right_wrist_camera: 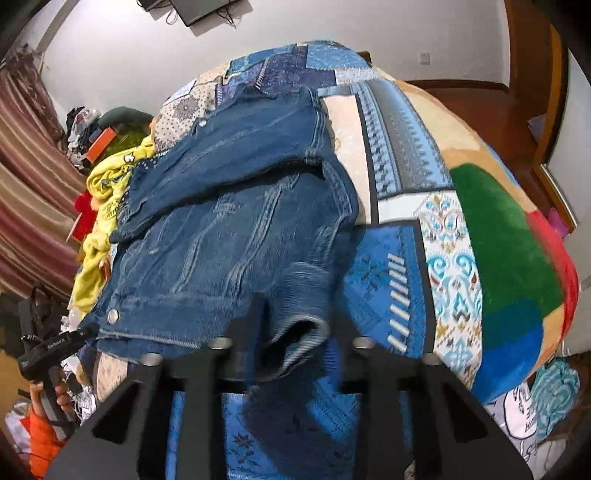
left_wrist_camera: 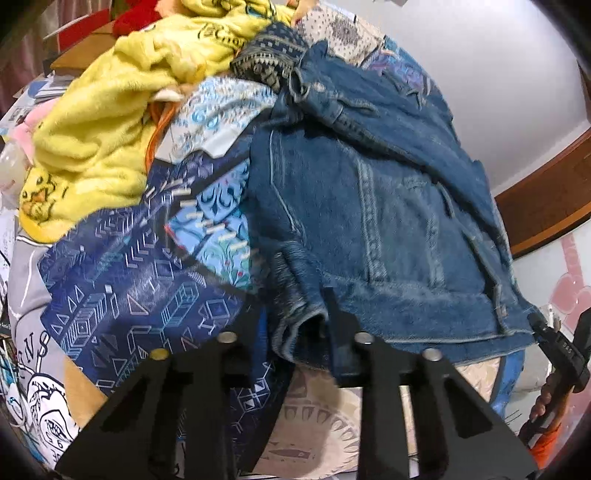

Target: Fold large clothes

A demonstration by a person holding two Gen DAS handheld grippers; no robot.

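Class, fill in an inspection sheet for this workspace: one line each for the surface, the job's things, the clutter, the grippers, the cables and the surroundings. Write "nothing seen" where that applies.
Surface: bed under a patchwork blanket in blues, beige, green and red.
Job's things: denim jacket lying on the blanket, sleeves folded across it.
Clutter: yellow fleece garment heaped beside the jacket; more clothes and boxes beyond.
Grippers: left gripper shut on the jacket's cuff; right gripper shut on the other cuff.
Cables: wires hanging from a dark wall-mounted device.
Surroundings: white walls, striped curtain, wooden trim.
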